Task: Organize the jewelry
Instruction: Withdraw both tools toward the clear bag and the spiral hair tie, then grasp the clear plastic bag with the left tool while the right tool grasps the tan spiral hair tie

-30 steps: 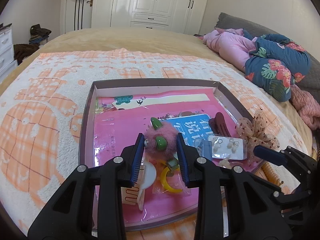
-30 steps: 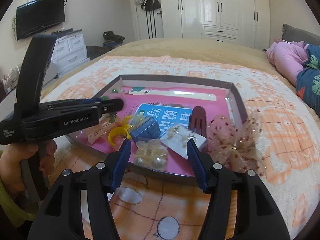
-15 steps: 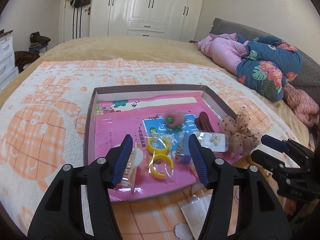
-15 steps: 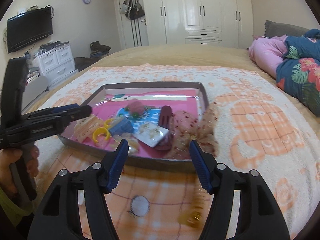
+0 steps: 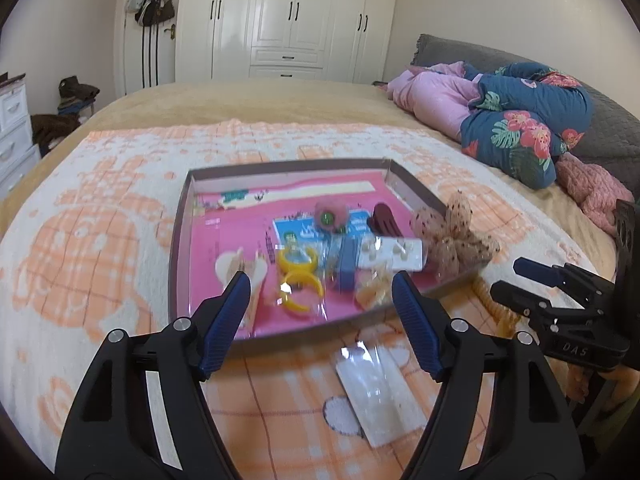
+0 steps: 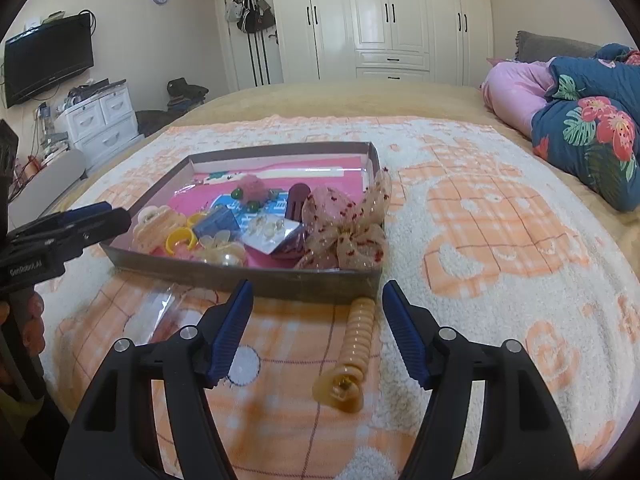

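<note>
most pieces lie in the tray point(image 6: 256, 280); a beige spiral clip point(image 6: 352, 352) and a clear packet point(image 5: 376, 392) wait outside at its 6 o'clock edge; left gripper point(image 5: 320, 316) and right gripper point(image 6: 318, 328) have just been opening, spread, empty.

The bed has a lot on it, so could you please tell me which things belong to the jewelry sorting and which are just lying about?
Part of the job:
- tray holding the pieces
- pink pompom
- yellow rings
- lace bow
- beige spiral hair tie, outside the tray
- clear packet, outside the tray

Just lying about:
- floral quilt
- pink bedding
- hanging bags
- television
</note>
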Demonstrator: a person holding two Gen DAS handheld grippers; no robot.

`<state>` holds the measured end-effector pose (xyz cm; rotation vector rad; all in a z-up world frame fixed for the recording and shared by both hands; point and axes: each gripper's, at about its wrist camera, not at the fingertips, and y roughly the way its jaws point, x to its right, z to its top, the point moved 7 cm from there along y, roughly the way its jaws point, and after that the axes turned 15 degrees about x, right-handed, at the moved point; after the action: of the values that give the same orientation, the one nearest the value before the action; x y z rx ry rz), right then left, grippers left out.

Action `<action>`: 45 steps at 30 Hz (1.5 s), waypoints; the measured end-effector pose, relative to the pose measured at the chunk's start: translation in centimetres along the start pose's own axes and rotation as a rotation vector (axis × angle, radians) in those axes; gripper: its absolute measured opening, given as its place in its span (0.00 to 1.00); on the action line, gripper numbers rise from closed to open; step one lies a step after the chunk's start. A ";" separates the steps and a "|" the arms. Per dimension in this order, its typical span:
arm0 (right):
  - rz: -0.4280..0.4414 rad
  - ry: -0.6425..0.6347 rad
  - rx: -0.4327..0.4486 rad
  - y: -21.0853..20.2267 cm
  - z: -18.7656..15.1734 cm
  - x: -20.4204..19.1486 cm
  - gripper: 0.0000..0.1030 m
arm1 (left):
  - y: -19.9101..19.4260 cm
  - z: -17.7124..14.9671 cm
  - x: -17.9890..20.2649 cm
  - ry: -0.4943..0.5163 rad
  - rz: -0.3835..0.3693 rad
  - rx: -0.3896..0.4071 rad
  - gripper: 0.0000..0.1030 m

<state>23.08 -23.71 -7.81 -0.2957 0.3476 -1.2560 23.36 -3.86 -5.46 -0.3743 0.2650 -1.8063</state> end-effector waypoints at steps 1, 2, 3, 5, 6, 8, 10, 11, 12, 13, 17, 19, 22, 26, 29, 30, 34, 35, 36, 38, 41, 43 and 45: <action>-0.001 0.001 -0.002 -0.1 -0.1 0.0 0.64 | 0.0 -0.4 0.0 -0.012 0.000 -0.012 0.63; 0.000 0.001 -0.006 -0.2 -0.3 0.1 0.64 | -0.1 -0.8 0.0 -0.019 -0.002 -0.022 0.64; 0.001 0.001 -0.010 -0.1 -0.4 0.1 0.65 | -0.1 -1.1 0.1 -0.024 -0.004 -0.032 0.65; 0.000 -0.001 -0.021 -0.2 -0.8 0.1 0.66 | -0.1 -2.0 0.3 -0.035 -0.009 -0.055 0.65; -0.001 -0.003 -0.028 -0.1 -1.1 0.1 0.66 | -0.1 -2.3 0.3 -0.038 -0.011 -0.064 0.65; -0.006 -0.007 -0.041 0.0 -1.7 0.2 0.67 | -0.2 -3.1 0.7 -0.042 -0.020 -0.084 0.65; -0.015 -0.008 -0.057 0.3 -2.4 0.3 0.67 | -0.2 -3.7 0.9 -0.042 -0.024 -0.104 0.66; -0.019 -0.005 -0.065 0.4 -2.7 0.4 0.67 | -0.2 -4.1 1.1 -0.047 -0.030 -0.114 0.66; -0.027 -0.001 -0.075 0.6 -3.1 0.6 0.67 | -0.1 -4.5 1.3 -0.049 -0.034 -0.126 0.66; -0.034 0.003 -0.083 0.8 -3.4 0.8 0.67 | -0.1 -4.8 1.5 -0.049 -0.037 -0.134 0.66; -0.052 0.036 -0.100 1.1 -4.0 1.6 0.65 | 0.1 -5.9 2.3 -0.046 -0.049 -0.171 0.66; -0.053 0.047 -0.104 1.2 -4.2 1.9 0.65 | 0.2 -6.5 2.7 -0.047 -0.063 -0.190 0.66; -0.055 0.038 -0.110 1.3 -4.3 1.9 0.56 | 0.4 -7.3 3.2 -0.032 -0.065 -0.210 0.66; -0.042 0.038 -0.128 1.4 -4.7 1.8 0.32 | 0.5 -7.9 3.6 -0.012 -0.050 -0.222 0.67; -0.005 0.046 -0.136 1.2 -4.7 1.3 0.25 | 0.6 -8.2 3.9 0.011 -0.040 -0.226 0.67; 0.005 0.046 -0.136 1.1 -4.7 1.0 0.25 | 0.6 -8.2 4.0 0.019 -0.035 -0.226 0.65; 0.073 0.070 -0.140 0.4 -4.8 -0.2 0.25 | 0.2 -8.2 3.7 0.039 -0.011 -0.214 0.36; 0.086 0.071 -0.139 0.2 -4.7 -0.5 0.25 | 0.1 -8.2 3.7 0.036 -0.016 -0.214 0.36; 0.095 0.071 -0.138 0.1 -4.7 -0.7 0.25 | 0.0 -8.2 3.7 0.042 -0.019 -0.214 0.35; 0.122 0.076 -0.133 -0.4 -4.5 -1.3 0.25 | -0.3 -8.0 3.8 0.040 -0.027 -0.206 0.33; 0.148 0.071 -0.122 -1.0 -4.1 -2.2 0.25 | -0.7 -7.7 3.7 0.021 -0.042 -0.196 0.32; 0.164 0.068 -0.115 -1.4 -3.7 -2.8 0.25 | -1.0 -7.3 3.5 0.004 -0.047 -0.187 0.32; 0.179 0.065 -0.107 -1.8 -3.3 -3.3 0.25 | -1.3 -6.6 3.3 -0.005 -0.043 -0.170 0.32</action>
<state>19.30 -21.17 -9.82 -0.3092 0.4877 -1.0749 18.89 -6.79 -10.71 -0.5078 0.4112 -1.8299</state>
